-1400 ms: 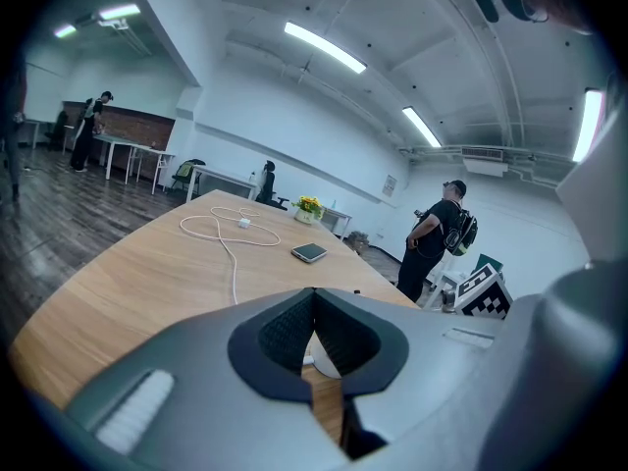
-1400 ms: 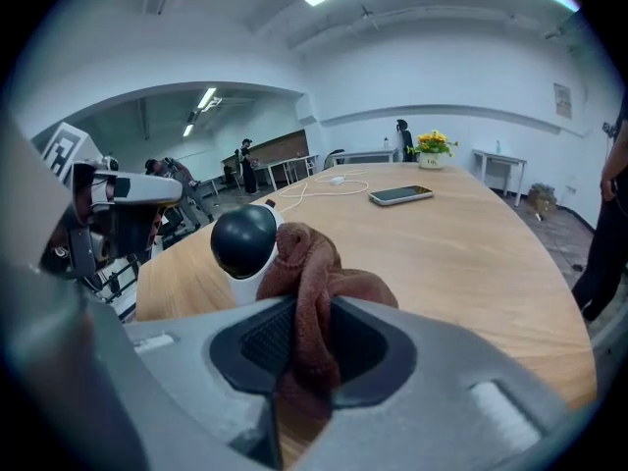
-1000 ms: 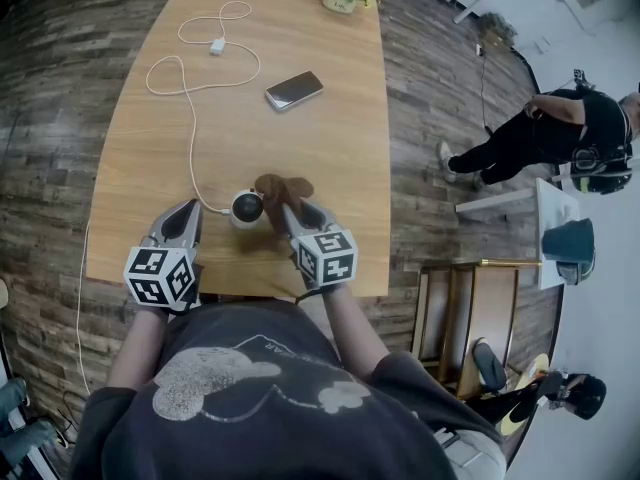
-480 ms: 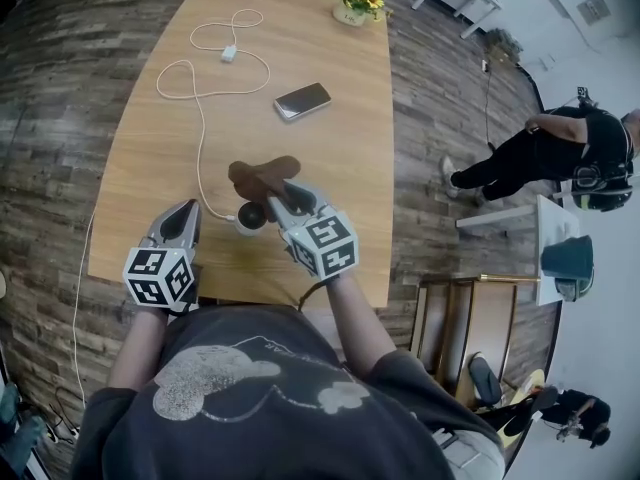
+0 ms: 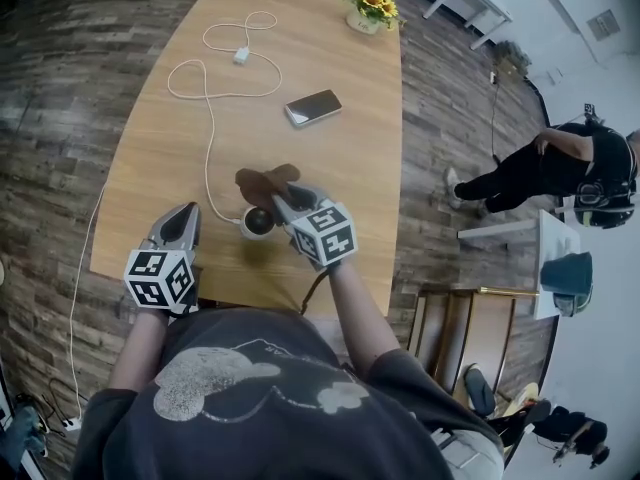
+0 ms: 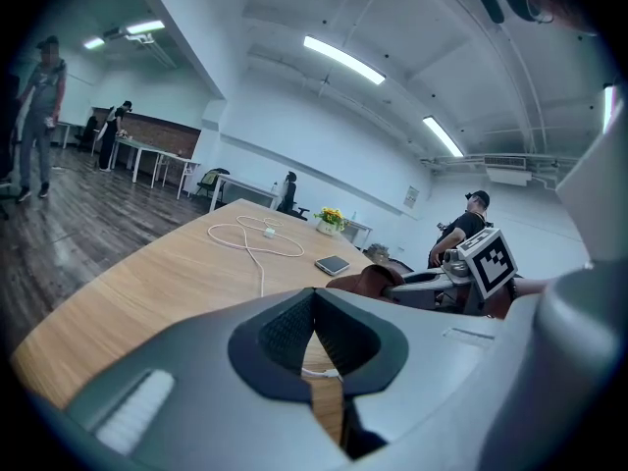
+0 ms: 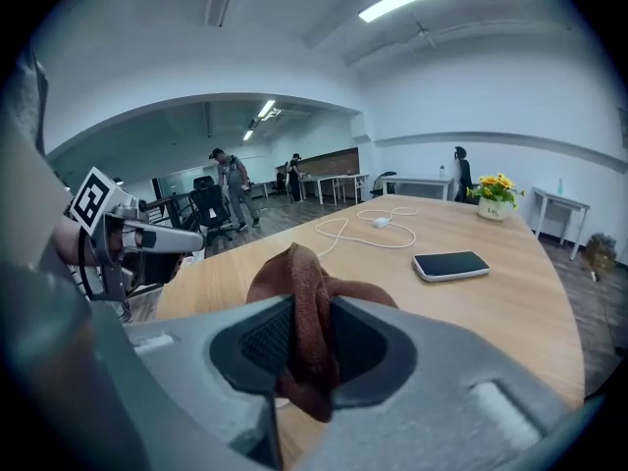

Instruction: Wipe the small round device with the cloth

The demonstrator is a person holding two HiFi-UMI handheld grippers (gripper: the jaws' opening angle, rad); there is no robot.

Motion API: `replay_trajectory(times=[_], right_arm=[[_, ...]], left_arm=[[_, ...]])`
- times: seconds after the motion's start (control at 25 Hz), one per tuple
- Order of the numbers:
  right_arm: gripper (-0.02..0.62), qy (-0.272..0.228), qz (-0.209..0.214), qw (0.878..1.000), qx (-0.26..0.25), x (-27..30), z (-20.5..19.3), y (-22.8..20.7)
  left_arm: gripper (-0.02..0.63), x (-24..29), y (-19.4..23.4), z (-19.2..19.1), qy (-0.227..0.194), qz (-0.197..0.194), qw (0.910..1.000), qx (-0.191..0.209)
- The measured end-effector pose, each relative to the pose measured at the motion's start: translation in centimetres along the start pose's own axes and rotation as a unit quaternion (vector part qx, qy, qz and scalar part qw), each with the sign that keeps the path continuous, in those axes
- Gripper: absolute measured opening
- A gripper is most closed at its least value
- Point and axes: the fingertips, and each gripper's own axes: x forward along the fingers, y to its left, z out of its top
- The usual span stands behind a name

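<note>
At the counter's (image 5: 150, 168) near edge, the small round device (image 5: 257, 222) sits between the two grippers, with a white cable (image 5: 208, 138) running up to it. Right gripper (image 5: 283, 203): jaws clenched on the brown cloth (image 5: 262, 181), which is bunched just beyond the device; contact unclear. Left gripper (image 5: 183, 218): off to the left, jaws pressed together, nothing in them. A phone (image 5: 313, 107) lies farther back.

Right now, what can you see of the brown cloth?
The brown cloth is soft, terry-like and bunched into folds. The right claw is shut on its middle; a lobe sticks out past the tips and an end hangs below. It sits over the table, just beyond the small round device; contact there is unclear.
</note>
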Motion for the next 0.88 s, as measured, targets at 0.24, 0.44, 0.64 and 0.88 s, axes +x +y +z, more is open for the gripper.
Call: replay_trajectory(times=[0.24,0.44,0.64,0.88], right_arm=[[0.078,0.023,0.012,1.000,0.015,1.3,-1.4,-1.0],[0.078,0.061,0.019,0.998,0.026,2.8,-3.8,-1.6],[0.078,0.078,0.018,0.996,0.031,3.3,-5.6,-1.5],[0.078,0.066,-0.003,0.997,0.046,2.4,-5.7,-1.7]], left_arm=[[0.018,0.1,0.3,-0.2,0.002,0.005,1.0000,-0.006],[0.018,0.3,0.9,-0.2,0.005,0.012,0.9999,-0.009],[0.018,0.0,1.2,0.0,0.008,0.013,0.9999,-0.005],[0.018,-0.1,1.3,0.1,0.011,0.004,0.9999,0.001]])
